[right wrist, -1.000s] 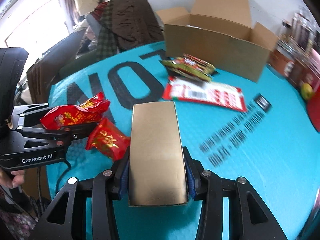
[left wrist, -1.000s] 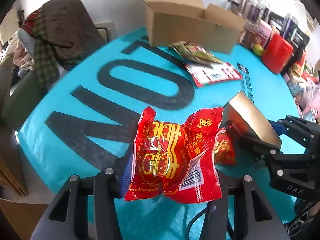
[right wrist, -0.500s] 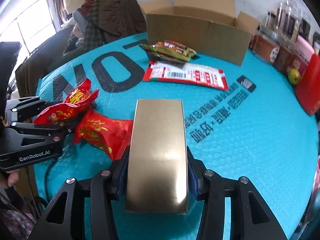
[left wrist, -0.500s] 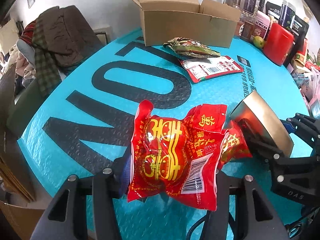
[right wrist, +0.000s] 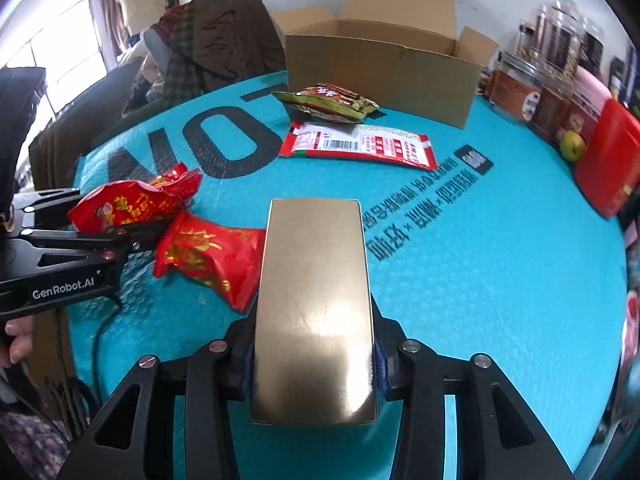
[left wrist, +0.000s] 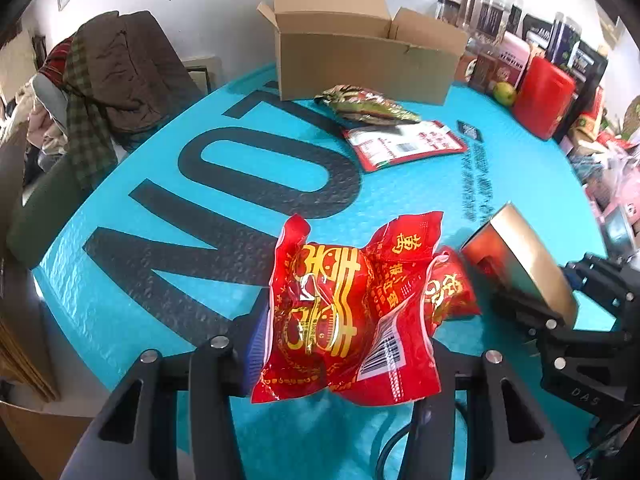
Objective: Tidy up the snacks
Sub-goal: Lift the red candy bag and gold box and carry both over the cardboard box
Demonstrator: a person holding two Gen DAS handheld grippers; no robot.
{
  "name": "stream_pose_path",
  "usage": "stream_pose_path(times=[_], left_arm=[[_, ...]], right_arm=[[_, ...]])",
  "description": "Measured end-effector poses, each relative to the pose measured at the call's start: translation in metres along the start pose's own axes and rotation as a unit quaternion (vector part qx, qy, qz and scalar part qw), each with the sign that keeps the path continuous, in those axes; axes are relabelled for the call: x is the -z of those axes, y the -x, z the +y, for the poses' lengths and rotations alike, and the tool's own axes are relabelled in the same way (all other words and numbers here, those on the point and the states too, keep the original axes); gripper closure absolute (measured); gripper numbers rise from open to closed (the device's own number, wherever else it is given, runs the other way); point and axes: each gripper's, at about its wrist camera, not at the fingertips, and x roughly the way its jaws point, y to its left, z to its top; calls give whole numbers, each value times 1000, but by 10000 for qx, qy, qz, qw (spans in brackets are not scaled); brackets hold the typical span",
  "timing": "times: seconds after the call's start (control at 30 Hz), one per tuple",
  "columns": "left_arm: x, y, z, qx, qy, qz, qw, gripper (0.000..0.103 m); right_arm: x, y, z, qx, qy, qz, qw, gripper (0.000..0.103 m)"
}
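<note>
Gripping left gripper (left wrist: 344,344): jaws closing on a crinkled red foil snack packet (left wrist: 344,312).
Right gripper (right wrist: 314,360): jaws closing on a shiny gold rectangular box (right wrist: 316,304).

Crinkly red plastic snack packet (left wrist: 344,312) carries gold characters and a white barcode patch. Smaller red foil packet (right wrist: 208,256) has gold print too. Shiny gold cardboard box (right wrist: 314,312), plain, no print. Turquoise bubble-textured table cover (right wrist: 480,260) bears big black letters. Flat red-and-white sachet (right wrist: 360,146) has a barcode; green-and-red crumpled wrapper (right wrist: 328,102). Plain brown corrugated carton (right wrist: 384,68).
</note>
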Motion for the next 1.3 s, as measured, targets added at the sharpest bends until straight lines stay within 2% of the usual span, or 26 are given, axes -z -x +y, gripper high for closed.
stream_pose_path(times=[0.3, 0.63, 0.83, 1.3], left_arm=[[-2, 25, -17, 253, -117, -234, 9993, 56], [-25, 54, -35, 447, -464, -665, 9957, 56], [-51, 69, -41, 645, -574, -985, 9914, 56], [-122, 90, -43, 696, -679, -1811, 9786, 56]], right_arm=[[12, 32, -2, -186, -225, -235, 9993, 60], [2, 66, -10, -219, -434, -587, 9971, 60], [-20, 87, -10, -105, -328, -861, 9957, 60], [-91, 113, -16, 83, 13, -1527, 9882, 60]])
